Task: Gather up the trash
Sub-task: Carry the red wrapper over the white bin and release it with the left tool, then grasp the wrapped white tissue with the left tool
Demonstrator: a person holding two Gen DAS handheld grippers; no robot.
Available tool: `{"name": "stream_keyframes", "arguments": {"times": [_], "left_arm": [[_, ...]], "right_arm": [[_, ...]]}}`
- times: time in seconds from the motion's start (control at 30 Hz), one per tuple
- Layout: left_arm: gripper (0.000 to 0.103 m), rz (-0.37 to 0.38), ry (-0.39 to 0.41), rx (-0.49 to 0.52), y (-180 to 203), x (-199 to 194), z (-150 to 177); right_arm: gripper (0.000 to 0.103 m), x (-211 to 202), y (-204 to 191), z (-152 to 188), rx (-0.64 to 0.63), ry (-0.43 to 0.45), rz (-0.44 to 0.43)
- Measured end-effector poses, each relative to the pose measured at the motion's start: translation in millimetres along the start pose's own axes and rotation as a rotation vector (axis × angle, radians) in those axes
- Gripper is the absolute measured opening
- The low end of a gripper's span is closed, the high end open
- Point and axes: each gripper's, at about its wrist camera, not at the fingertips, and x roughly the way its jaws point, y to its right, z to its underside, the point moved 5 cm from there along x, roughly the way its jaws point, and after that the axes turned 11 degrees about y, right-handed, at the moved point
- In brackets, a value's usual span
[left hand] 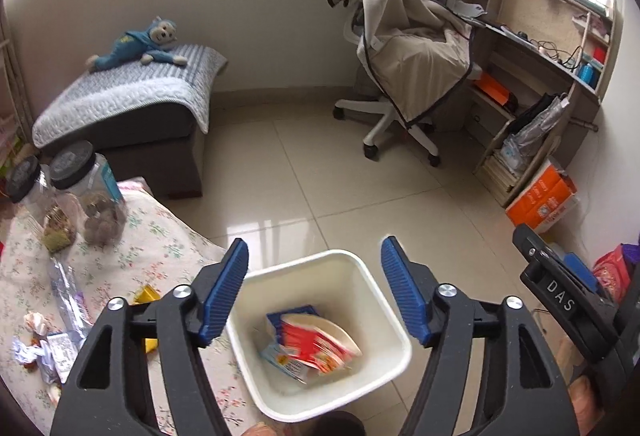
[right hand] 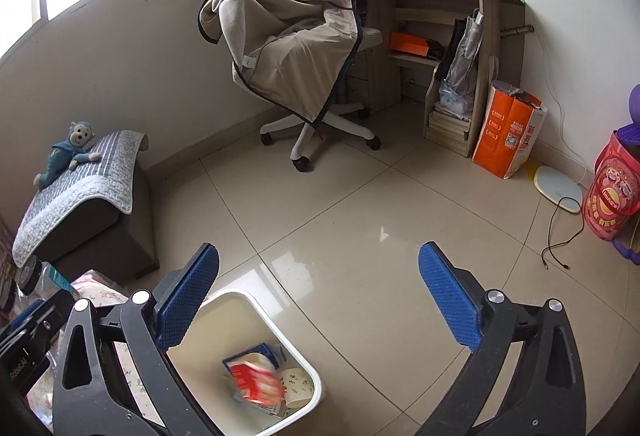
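A white square trash bin (left hand: 376, 288) stands on the floor beside the table; it also shows in the right wrist view (right hand: 248, 300). Inside lie a red and white wrapper (left hand: 316, 346), blurred, a blue packet and a paper cup (right hand: 296, 384). My left gripper (left hand: 314, 292) is open and empty, right above the bin. My right gripper (right hand: 318, 300) is open and empty, above the floor just right of the bin. Crumpled wrappers (left hand: 44, 348), a clear plastic wrapper (left hand: 66, 292) and a yellow wrapper (left hand: 146, 294) lie on the floral tablecloth (left hand: 160, 248).
Two black-lidded jars (left hand: 86, 192) stand on the table. A footstool with a blue plush monkey (left hand: 140, 44) is at the back left. An office chair (left hand: 404, 72) draped in a blanket, a desk, an orange bag (right hand: 506, 128) and a red tub (right hand: 614, 188) stand around the tiled floor.
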Motion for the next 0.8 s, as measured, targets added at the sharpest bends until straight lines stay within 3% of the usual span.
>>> {"name": "stream_keyframes", "arguments": {"times": [0.13, 0.37, 0.8], "left_arm": [[0.087, -0.130, 0.100, 0.049, -14.5, -16.0, -4.7], [0.092, -0.311, 0.198, 0.058, -53.1, -37.6, -8.9], [0.094, -0.471, 0.161, -0.048, -148.5, -59.8, 8.5]], "right_arm": [[0.096, -7.9, -18.3, 0.6, -0.046, 0.022, -0.014], [0.096, -24.7, -53.3, 3.0, -0.106, 0.060, -0.037], [0.096, -55.1, -149.8, 24.2, -0.237, 0.065, -0.181]]}}
